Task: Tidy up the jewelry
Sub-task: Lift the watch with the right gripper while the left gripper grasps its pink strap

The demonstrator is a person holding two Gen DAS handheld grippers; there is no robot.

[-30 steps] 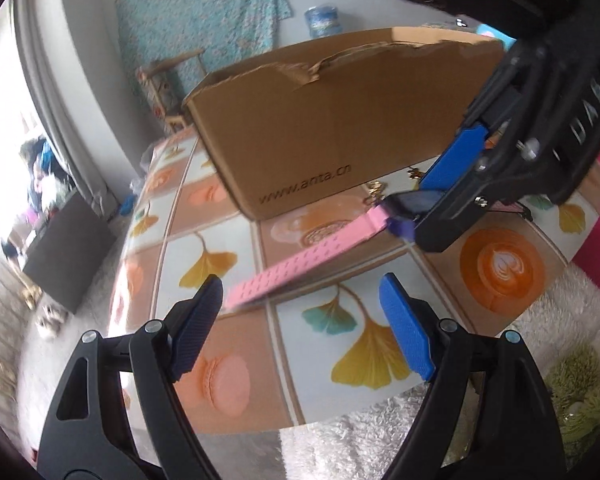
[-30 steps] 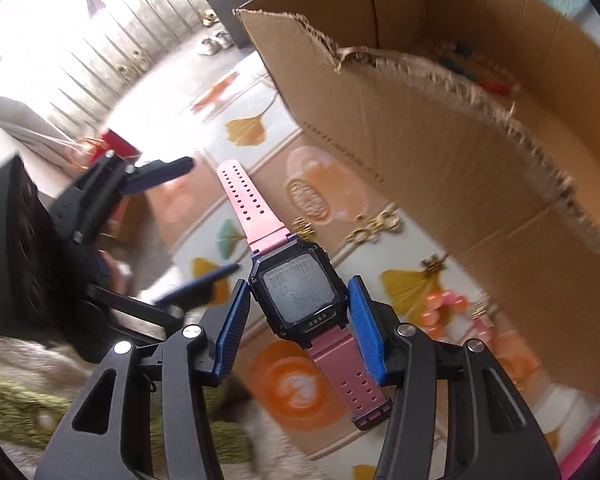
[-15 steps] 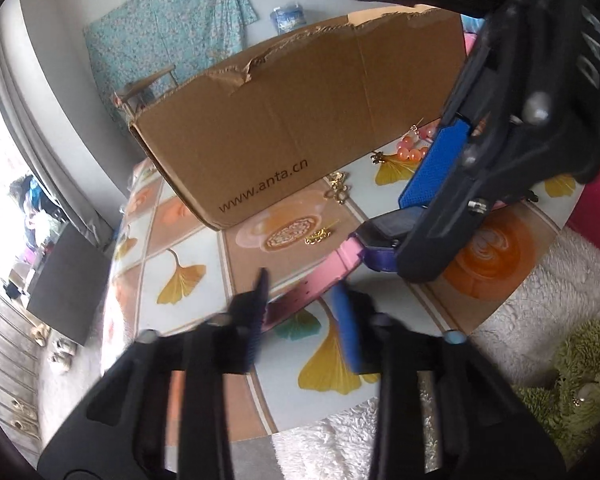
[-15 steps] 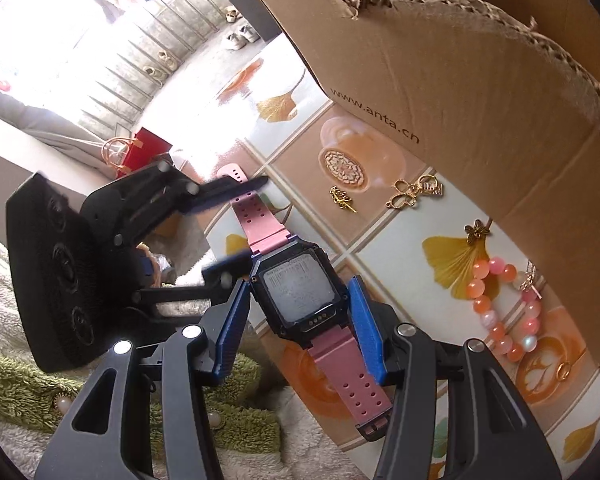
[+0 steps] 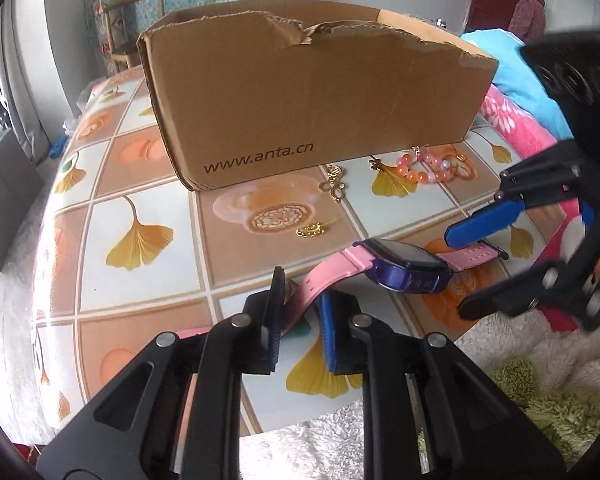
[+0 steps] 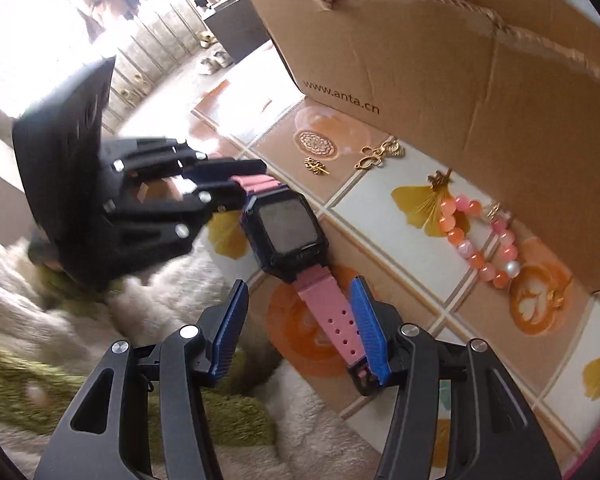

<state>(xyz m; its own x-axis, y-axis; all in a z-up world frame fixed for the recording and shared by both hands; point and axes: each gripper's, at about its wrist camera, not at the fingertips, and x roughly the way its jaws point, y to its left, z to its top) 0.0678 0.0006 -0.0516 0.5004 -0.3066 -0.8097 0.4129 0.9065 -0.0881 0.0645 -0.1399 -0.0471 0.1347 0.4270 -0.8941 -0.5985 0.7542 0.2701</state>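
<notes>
Watch (image 5: 404, 266): left gripper (image 5: 298, 304) closing on pink strap, right gripper (image 6: 298, 322) apart, not holding. Thin grip, watch could slip & fall.

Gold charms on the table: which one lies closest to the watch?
The small leaf-shaped charm, lying alone just beyond the watch. The looped charm and the one by the bead bracelet sit nearer the box.

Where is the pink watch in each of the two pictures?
Left wrist view: the watch sits low and right of centre, one strap between the left gripper fingers.
Right wrist view: the watch is in the middle, above the right gripper.
Shared landmark: the cardboard box.
</notes>
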